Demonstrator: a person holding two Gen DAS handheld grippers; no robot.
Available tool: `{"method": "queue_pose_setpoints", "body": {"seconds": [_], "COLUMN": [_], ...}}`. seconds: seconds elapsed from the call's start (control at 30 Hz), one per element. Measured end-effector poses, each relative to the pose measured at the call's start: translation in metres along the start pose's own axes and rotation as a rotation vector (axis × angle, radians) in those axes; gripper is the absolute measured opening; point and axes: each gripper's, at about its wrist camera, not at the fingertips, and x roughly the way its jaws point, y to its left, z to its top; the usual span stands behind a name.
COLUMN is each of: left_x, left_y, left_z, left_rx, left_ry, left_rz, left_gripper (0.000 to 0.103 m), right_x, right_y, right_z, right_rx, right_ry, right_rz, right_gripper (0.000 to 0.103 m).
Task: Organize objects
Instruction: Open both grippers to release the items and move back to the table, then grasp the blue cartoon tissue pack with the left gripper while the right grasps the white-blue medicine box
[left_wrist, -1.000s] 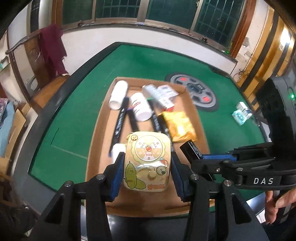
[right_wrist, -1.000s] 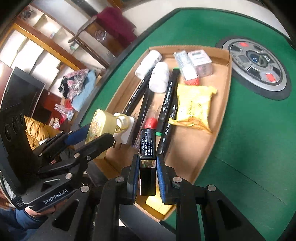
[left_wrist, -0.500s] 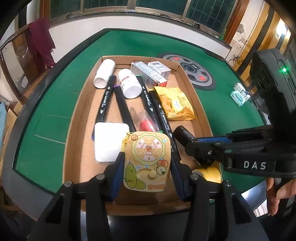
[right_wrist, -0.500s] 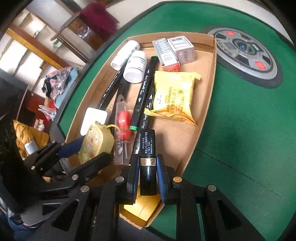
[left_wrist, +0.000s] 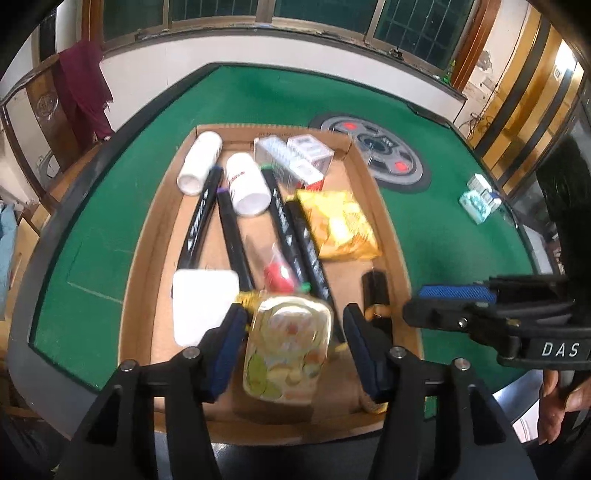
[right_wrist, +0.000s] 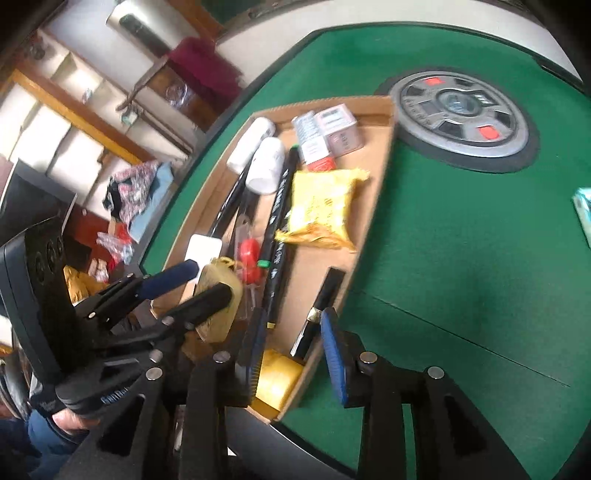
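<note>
yellow cartoon case (left_wrist: 286, 347): tilted, blurred, near cardboard tray's (left_wrist: 162, 236) front edge
black tube (right_wrist: 319, 308): flat, gold band, along tray's right edge

**Tray contents, counted**

One shallow brown cardboard tray (left_wrist: 384, 206) sits on the green felt surface (left_wrist: 443, 229). In it lie four long black marker pens (left_wrist: 199, 218), two white cylindrical bottles (left_wrist: 199, 162), two small printed cartons (left_wrist: 310, 151), one yellow crinkled snack packet (left_wrist: 340, 225), one flat white square block (left_wrist: 205, 302), one clear sachet with red contents (left_wrist: 277, 273), one yellow cartoon-printed pouch (left_wrist: 286, 347) and one slim black tube with a gold band (left_wrist: 375, 291). Outside the tray: one round grey dial (left_wrist: 384, 155), one pale teal box (left_wrist: 478, 201).
</note>
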Motion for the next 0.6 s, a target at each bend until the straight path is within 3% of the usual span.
{"method": "queue_pose_setpoints", "body": {"seconds": [0.13,0.23,0.43,0.6], "left_x": [-0.013,-0.012,0.024,0.073], "left_y": [-0.023,-0.051,-0.152,-0.239], "left_z": [0.019,0.033,0.063,0.089], "left_rx": [0.027,0.09,0.324,0.524], "left_ry": [-0.042,-0.052,-0.03,-0.041], "left_rz": [-0.029,-0.063,-0.154,-0.164], "left_gripper": [0.061,0.073,0.082,0.084], "right_x": [-0.026,-0.047,-0.102,-0.15], "right_y": [-0.025,-0.059,-0.143,-0.204], "right_z": [-0.001,-0.008,-0.036,-0.068], "right_rx": [0.076,0.155,0.363,0.492], "right_ry": [-0.063,-0.101,-0.194,-0.251], "right_rz": [0.002,-0.013,-0.07,-0.13], "right_gripper": [0.043,0.045,0.05,0.052]}}
